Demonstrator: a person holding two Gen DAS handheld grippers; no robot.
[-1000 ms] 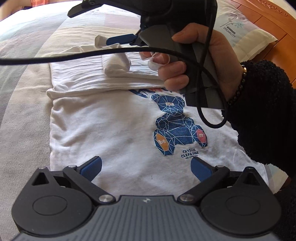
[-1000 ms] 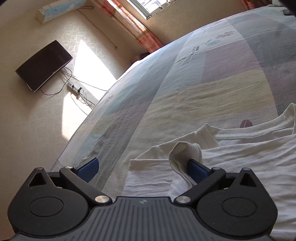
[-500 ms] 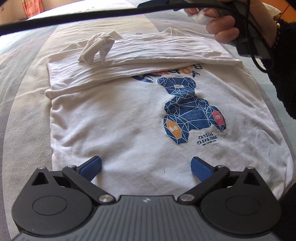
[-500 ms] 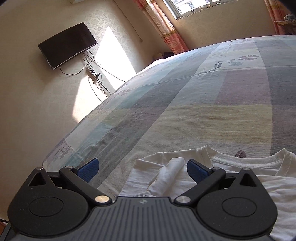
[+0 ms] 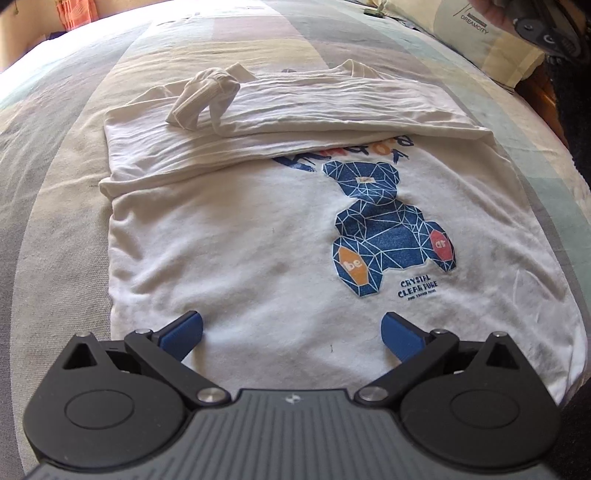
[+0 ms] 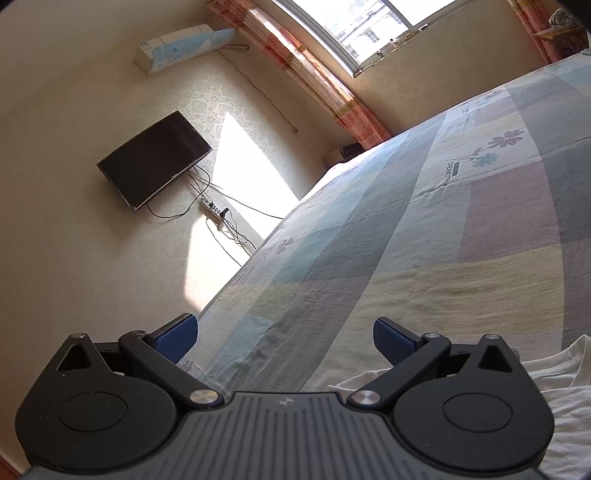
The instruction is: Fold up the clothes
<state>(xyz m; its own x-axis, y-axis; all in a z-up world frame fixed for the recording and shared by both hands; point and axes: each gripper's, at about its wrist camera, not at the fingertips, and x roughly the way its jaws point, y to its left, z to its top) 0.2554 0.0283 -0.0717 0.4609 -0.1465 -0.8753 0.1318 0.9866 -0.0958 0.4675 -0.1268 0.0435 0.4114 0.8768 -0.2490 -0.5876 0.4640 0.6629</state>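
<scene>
A white long-sleeved shirt (image 5: 258, 236) with a blue geometric bear print (image 5: 384, 225) lies flat on the bed. Both sleeves are folded across its upper part, and one cuff (image 5: 201, 99) sticks up in a loop at the upper left. My left gripper (image 5: 291, 334) hovers open over the shirt's near hem with nothing between its blue fingers. My right gripper (image 6: 284, 339) is open and empty above the bedspread, pointing toward the wall; only the shirt's collar edge (image 6: 561, 369) shows at its lower right. The right gripper's body, held by a hand, appears at the left wrist view's top right corner (image 5: 543, 22).
The striped pastel bedspread (image 5: 55, 147) surrounds the shirt. A pillow (image 5: 480, 40) lies at the far right by a wooden headboard. A wall-mounted TV (image 6: 155, 158), cables, an air conditioner (image 6: 184, 48) and a curtained window (image 6: 369, 26) are beyond the bed's edge.
The right gripper let go of the sleeve cuff, lifted off the shirt and withdrew to the upper right. The cuff now rests on the folded sleeves. The left gripper stayed open near the hem.
</scene>
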